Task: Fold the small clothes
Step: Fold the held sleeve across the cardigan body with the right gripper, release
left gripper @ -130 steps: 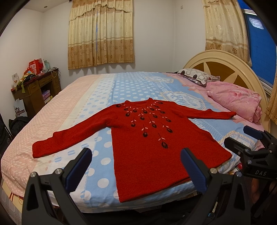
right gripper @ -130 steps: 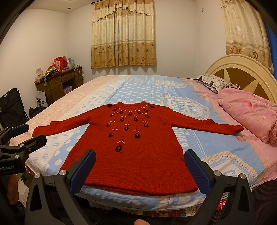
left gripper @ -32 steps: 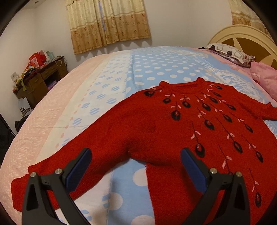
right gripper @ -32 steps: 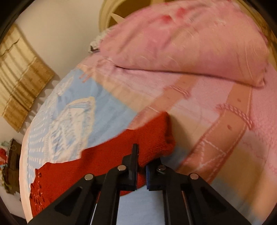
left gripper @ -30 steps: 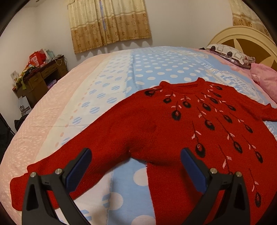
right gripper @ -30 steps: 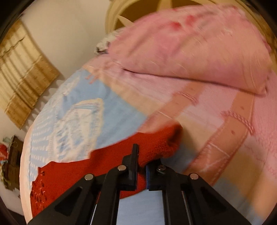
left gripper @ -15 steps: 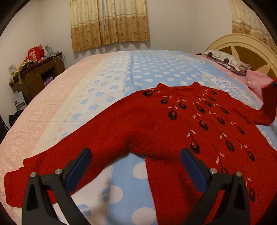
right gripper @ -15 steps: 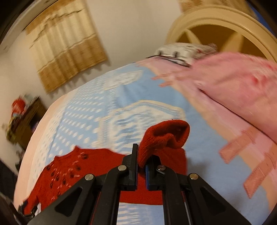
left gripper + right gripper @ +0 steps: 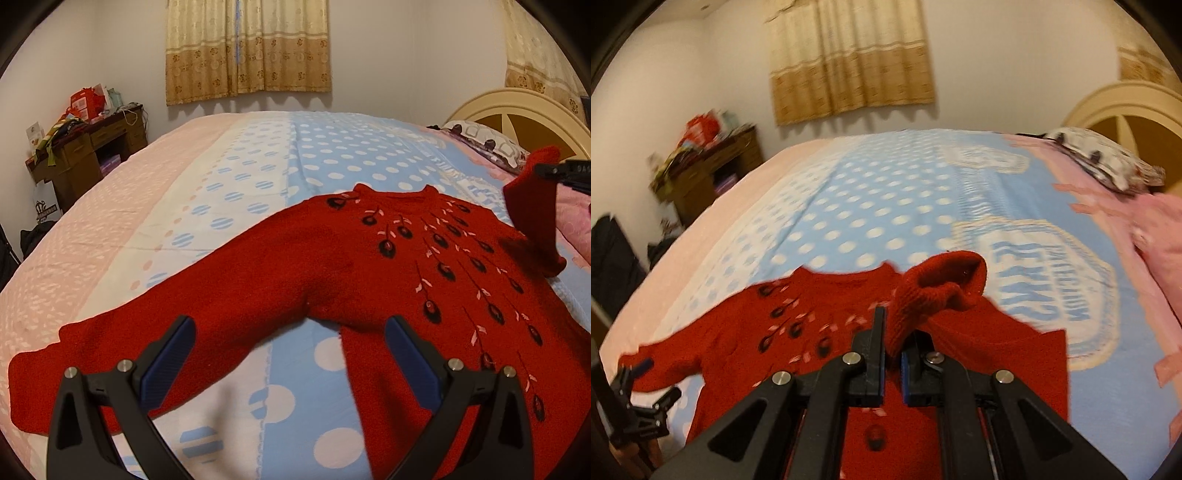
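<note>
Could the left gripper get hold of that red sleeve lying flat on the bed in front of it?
Probably yes: the left gripper is open, the flat sleeve lies just ahead, nothing between them.

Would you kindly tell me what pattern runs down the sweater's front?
The red sweater has dark buds on thin stems with pale pink leaves, clearest in the left wrist view.

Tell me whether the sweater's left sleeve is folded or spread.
Spread: the left sleeve lies flat, stretched out on the bed.
</note>
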A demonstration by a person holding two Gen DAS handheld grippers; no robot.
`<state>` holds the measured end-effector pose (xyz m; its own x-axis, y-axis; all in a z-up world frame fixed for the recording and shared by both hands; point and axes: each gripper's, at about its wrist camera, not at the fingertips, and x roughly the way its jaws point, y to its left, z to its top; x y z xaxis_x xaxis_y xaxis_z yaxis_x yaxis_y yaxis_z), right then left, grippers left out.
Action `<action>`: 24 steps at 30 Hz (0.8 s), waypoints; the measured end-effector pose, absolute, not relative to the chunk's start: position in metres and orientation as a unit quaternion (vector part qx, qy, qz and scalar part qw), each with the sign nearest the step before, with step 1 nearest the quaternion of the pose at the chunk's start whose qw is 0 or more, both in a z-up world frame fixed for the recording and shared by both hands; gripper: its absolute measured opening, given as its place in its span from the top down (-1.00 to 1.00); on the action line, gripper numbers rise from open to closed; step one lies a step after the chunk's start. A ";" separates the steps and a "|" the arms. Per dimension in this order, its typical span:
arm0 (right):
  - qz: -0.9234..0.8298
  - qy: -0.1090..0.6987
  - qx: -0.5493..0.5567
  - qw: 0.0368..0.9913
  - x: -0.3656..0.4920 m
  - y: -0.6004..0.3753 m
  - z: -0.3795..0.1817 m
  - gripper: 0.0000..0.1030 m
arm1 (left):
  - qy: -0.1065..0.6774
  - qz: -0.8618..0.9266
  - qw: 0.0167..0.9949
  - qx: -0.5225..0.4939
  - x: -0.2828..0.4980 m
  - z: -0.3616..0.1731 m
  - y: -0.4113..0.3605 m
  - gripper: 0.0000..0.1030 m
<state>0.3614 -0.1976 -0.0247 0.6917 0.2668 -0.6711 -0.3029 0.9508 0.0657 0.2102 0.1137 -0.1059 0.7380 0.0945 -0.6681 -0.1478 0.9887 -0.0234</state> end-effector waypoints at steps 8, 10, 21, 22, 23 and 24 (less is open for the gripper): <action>0.189 0.377 -0.094 0.902 0.343 -0.127 -0.075 0.90 | 0.356 0.072 0.930 -0.052 0.208 -0.108 0.123 -1.00; 0.197 0.384 -0.108 0.896 0.339 -0.117 -0.090 0.89 | 0.358 0.070 0.930 -0.052 0.208 -0.107 0.124 -1.00; 0.262 0.447 -0.137 0.844 0.292 -0.123 -0.129 -0.14 | 0.366 0.027 0.929 -0.050 0.213 -0.096 0.110 -1.00; 0.259 0.448 -0.133 0.845 0.290 -0.130 -0.127 -0.14 | 0.368 0.015 0.928 -0.050 0.215 -0.094 0.105 -1.00; 0.251 0.447 -0.133 0.848 0.285 -0.138 -0.126 -0.14 | 0.370 0.006 0.928 -0.049 0.218 -0.092 0.099 -1.00; 0.247 0.446 -0.135 0.849 0.282 -0.143 -0.126 -0.14 | 0.371 -0.002 0.927 -0.047 0.222 -0.091 0.094 -1.00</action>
<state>0.2820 -0.1426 -0.1256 0.4796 0.2998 -0.8247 -0.5410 0.8410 -0.0090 0.2219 0.0940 -0.0908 0.7246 -0.0389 -0.6881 -0.0303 0.9956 -0.0882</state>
